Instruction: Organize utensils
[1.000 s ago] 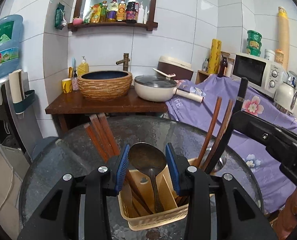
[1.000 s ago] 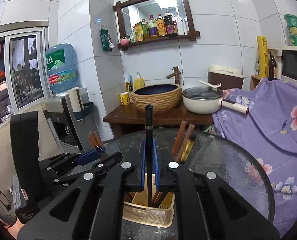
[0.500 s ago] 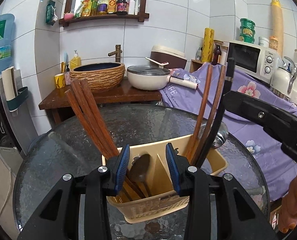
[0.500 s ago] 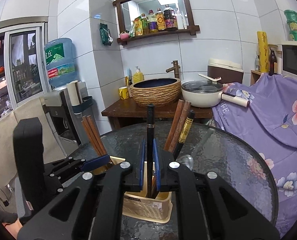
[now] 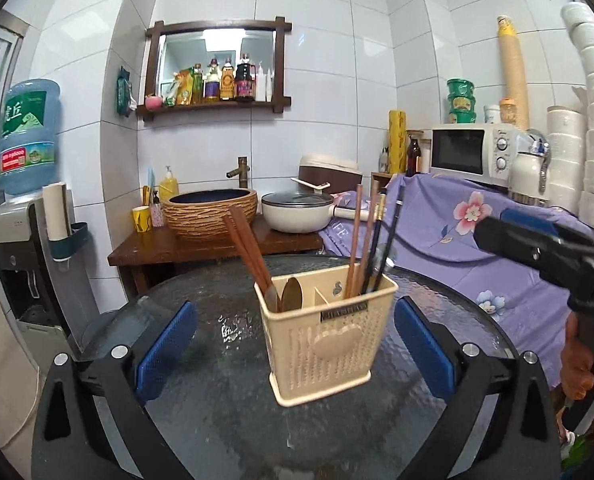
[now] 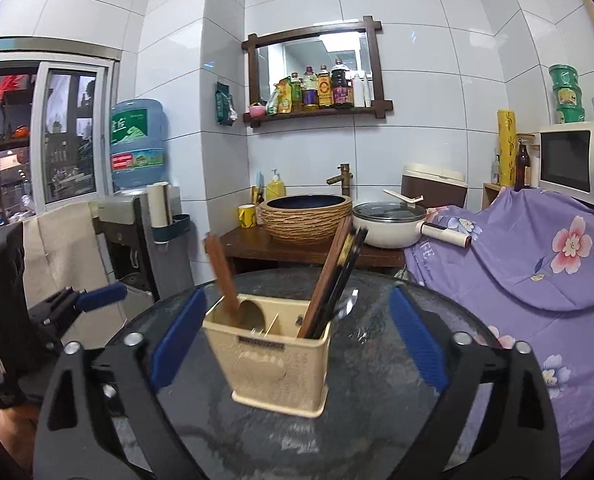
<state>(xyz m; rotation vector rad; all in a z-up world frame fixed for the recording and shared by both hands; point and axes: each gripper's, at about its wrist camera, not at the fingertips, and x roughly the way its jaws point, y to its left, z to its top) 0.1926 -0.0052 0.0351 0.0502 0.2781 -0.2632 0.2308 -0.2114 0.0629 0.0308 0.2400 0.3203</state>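
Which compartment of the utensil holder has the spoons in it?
The left compartment of the beige holder: two spoon bowls show there beside brown chopsticks. The right compartment holds only upright sticks and dark handles.

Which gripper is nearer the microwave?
Right. The right gripper is on the microwave's side of the utensil holder, the left gripper on the far side. Both jaws have just been opening, gripping nothing.

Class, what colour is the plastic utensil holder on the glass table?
Cream plastic utensil holder; left wrist view.
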